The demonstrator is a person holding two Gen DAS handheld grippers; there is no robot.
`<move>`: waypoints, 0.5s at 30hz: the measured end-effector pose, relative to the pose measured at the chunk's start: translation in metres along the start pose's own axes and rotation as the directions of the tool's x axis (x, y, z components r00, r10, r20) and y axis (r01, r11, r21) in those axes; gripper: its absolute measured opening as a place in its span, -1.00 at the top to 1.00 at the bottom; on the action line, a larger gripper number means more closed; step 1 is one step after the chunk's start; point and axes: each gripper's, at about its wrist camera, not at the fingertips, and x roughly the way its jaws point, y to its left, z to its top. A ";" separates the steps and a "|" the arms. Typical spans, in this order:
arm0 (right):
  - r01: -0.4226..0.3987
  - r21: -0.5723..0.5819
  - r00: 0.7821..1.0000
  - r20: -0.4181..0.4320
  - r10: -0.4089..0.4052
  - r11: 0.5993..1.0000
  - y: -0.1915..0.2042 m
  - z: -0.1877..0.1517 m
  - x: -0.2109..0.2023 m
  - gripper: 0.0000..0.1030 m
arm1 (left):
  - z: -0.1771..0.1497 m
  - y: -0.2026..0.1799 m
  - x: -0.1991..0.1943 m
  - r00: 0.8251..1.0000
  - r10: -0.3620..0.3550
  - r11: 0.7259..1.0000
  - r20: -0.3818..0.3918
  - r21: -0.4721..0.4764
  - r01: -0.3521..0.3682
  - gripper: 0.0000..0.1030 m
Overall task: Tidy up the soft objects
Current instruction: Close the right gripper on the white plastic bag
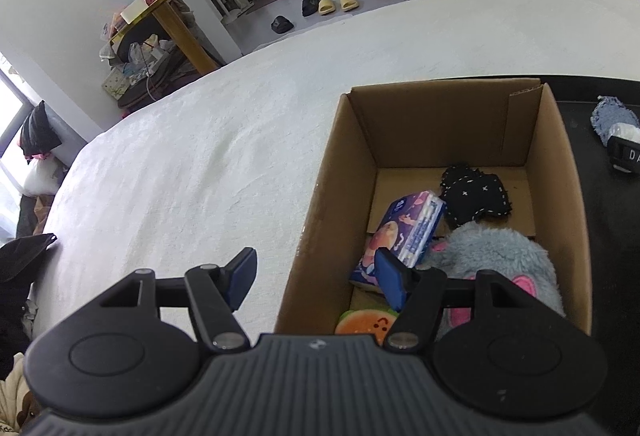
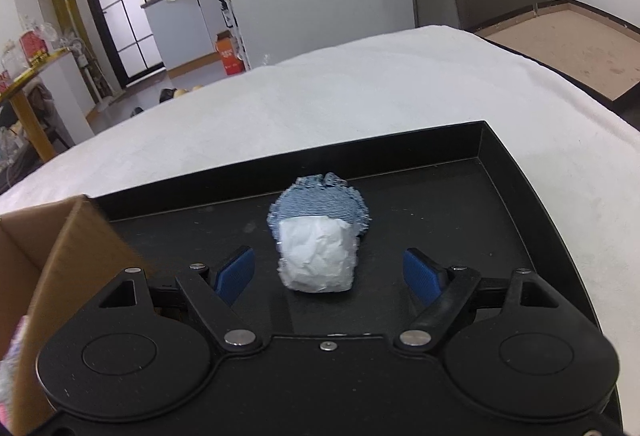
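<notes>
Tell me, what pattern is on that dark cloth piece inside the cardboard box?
Black cloth with small white crosses and white stitching along its edges, clearest in the left wrist view.

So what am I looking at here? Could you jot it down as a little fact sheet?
surface: white cloth
container: cardboard box, open top
in box: grey plush, tissue pack, black cloth, orange plush
tray: black tray beside the box
on tray: white wad and blue cloth
left gripper: open, empty, over the box edge
right gripper: open around the wad
</notes>
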 end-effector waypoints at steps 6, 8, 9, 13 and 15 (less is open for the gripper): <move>0.011 -0.011 1.000 -0.008 -0.011 1.000 -0.007 0.000 0.011 -0.28 | -0.001 -0.001 0.000 1.000 0.013 1.000 -0.007 0.008 -0.013 -0.23; 0.017 -0.025 1.000 -0.007 -0.017 1.000 -0.008 0.002 0.011 0.11 | -0.001 -0.003 -0.001 1.000 0.016 1.000 -0.007 0.007 -0.016 -0.23; 0.013 -0.029 1.000 -0.009 -0.014 0.999 -0.009 0.003 0.010 0.16 | -0.001 -0.003 -0.002 1.000 0.014 1.000 -0.007 0.005 -0.014 -0.23; 0.002 -0.008 1.000 -0.023 -0.002 1.000 -0.013 0.004 0.005 0.18 | -0.003 -0.004 -0.007 1.000 0.014 1.000 0.001 0.008 -0.014 -0.23; 0.014 0.002 1.000 -0.024 -0.014 1.000 -0.016 0.004 0.002 0.18 | -0.004 -0.004 -0.008 1.000 0.013 1.000 0.002 0.008 -0.013 -0.23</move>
